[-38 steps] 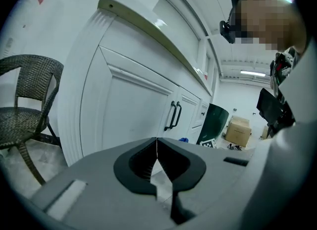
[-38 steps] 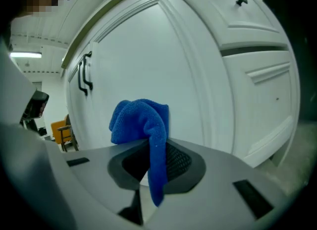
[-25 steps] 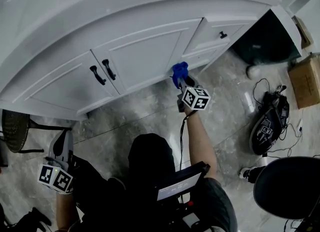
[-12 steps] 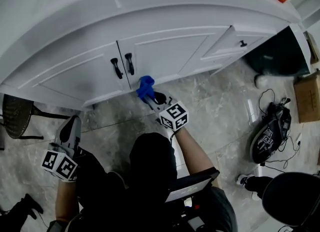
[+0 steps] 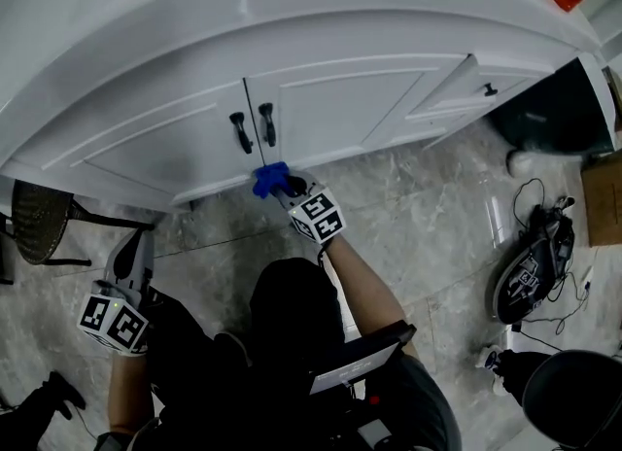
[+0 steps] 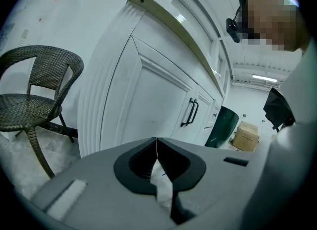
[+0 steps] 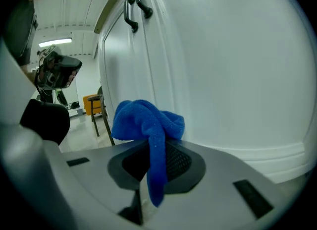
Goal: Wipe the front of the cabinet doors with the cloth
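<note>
Cloth (image 7: 143, 120) — inside right claw (image 7: 148, 149) — beside cabinet doors (image 7: 223, 75)

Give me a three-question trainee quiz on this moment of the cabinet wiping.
1. True or false: the left gripper holds the cloth.
2. The cloth sits closest to: A) the two black door handles, B) the wicker chair, C) the cardboard box.
3. Which gripper is shut on the cloth, and what colour is the cloth?
Key: 1 false, the left gripper is shut and empty; 2 A; 3 the right gripper, blue.
</note>
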Demonstrator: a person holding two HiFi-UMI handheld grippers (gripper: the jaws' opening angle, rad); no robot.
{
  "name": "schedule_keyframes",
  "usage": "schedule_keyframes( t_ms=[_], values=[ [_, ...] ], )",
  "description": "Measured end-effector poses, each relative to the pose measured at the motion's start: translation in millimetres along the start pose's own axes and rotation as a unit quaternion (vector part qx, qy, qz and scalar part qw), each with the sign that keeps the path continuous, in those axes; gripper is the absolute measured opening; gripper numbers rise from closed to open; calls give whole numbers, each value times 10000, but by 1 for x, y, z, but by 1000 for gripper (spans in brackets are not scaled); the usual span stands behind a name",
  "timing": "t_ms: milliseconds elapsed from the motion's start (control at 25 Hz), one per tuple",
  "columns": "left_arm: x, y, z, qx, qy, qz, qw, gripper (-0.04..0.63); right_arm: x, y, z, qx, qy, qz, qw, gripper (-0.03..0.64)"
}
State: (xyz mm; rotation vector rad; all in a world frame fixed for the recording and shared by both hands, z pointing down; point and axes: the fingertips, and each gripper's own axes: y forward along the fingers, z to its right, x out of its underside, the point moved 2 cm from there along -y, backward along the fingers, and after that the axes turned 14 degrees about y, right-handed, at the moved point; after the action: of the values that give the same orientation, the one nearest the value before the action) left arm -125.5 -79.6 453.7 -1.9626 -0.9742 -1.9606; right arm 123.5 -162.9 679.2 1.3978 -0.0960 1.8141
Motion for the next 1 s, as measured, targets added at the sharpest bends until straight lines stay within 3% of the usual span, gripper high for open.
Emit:
schedule_keyframes(
  t_ms=[200,440,560,760,880,1000],
  values=[
    [6,10,9,137,-3,-95,9999,3,9,-35,68,760,320,109,9965,51],
    [13,19,15,201,91,-244,9995,3,10,-87,136,1544,903,532,9824,52],
    [13,18,14,193,71,-263,9994,3,11,-120,173,2119,1228,711,9669,52],
    [8,15,21,228,113,-185,9995,3,5,-167,222,3041,1770,1021,9304,52],
    [10,15,21,226,124,-213,9994,3,3,-188,228,3173,2130,1293,9150,52],
    [6,17,14,167,74,-141,9997,3,-17,-198,200,2831,2113,1483,9237,52]
  ],
)
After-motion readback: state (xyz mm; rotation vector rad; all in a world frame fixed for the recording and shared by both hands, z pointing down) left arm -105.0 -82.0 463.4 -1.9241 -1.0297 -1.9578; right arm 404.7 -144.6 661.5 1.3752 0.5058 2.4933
